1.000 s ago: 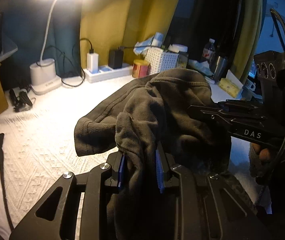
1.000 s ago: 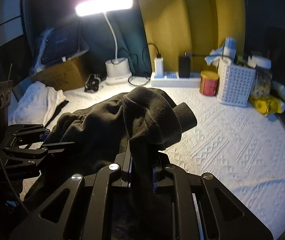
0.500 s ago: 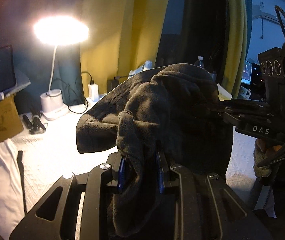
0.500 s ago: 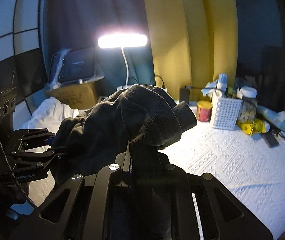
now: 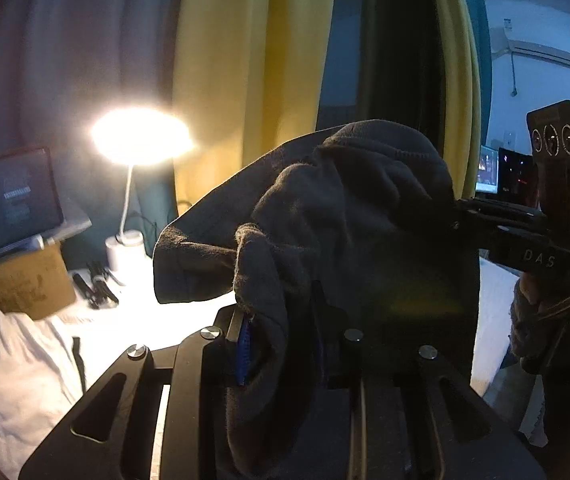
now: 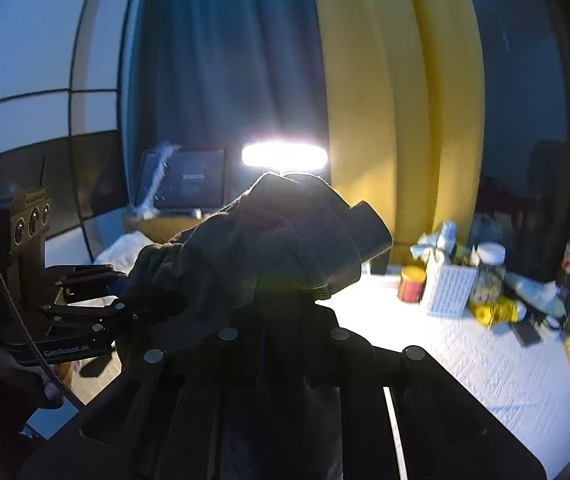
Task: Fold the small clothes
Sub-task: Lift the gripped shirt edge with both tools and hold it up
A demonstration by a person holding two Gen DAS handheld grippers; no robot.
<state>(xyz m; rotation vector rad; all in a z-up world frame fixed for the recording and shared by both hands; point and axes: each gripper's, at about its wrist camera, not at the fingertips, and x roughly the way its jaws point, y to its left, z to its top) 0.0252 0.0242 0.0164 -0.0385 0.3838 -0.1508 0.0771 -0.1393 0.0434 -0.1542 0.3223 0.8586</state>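
A dark grey garment hangs in the air above the white patterned table cover, stretched between both grippers. My left gripper is shut on one bunched edge of it; a blue pad shows beside the cloth. My right gripper is shut on another edge, with the cloth draped over its fingers and hiding them. In the left wrist view the right gripper bites the garment from the right. In the right wrist view the left gripper holds it at the left.
A lit desk lamp stands at the back, with a tablet on a cardboard box to its left. White cloth lies at the left. A white basket, red can, jars and bottles crowd the back right. Yellow curtains hang behind.
Both grippers have risen with the garment, lifting it off the table cover. The views now tilt up toward the curtains, and the lamp sits lower in frame.
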